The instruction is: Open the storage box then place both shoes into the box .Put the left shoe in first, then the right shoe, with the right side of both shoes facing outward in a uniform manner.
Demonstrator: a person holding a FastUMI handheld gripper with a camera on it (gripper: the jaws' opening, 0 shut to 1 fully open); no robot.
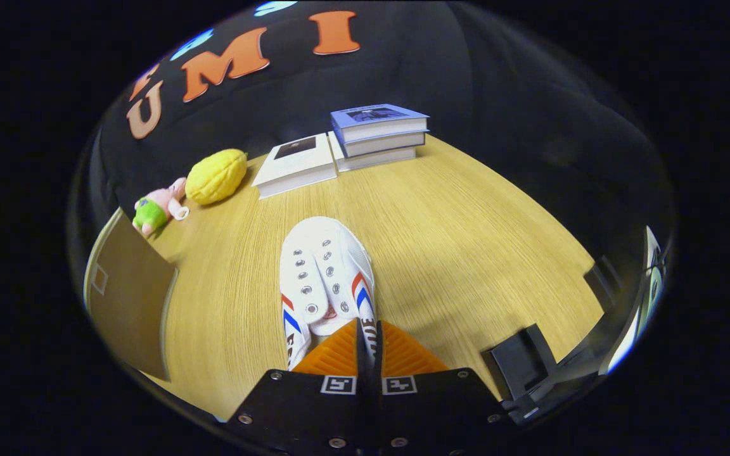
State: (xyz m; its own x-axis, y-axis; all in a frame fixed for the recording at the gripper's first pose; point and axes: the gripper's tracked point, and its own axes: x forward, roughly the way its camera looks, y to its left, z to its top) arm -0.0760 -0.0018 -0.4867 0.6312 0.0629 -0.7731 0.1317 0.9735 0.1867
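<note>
A white canvas shoe [324, 278] with red and blue side stripes and no laces points away from me, toe toward the books. My gripper [368, 339] is shut on the shoe's heel-side collar, both fingers pressing a thin strip of its wall between them. The shoe hangs or rests just above the wooden table [466, 240]; I cannot tell which. A brown cardboard storage box [127, 297] stands to the left of the shoe, with only its flat side and edge showing.
Beyond the shoe lie a single white book [295, 163] and a stack of three books [379, 134]. A yellow lemon-shaped toy [216, 176] and a small pink and green plush [157, 209] sit at the far left. A black stand [523, 364] is at the right.
</note>
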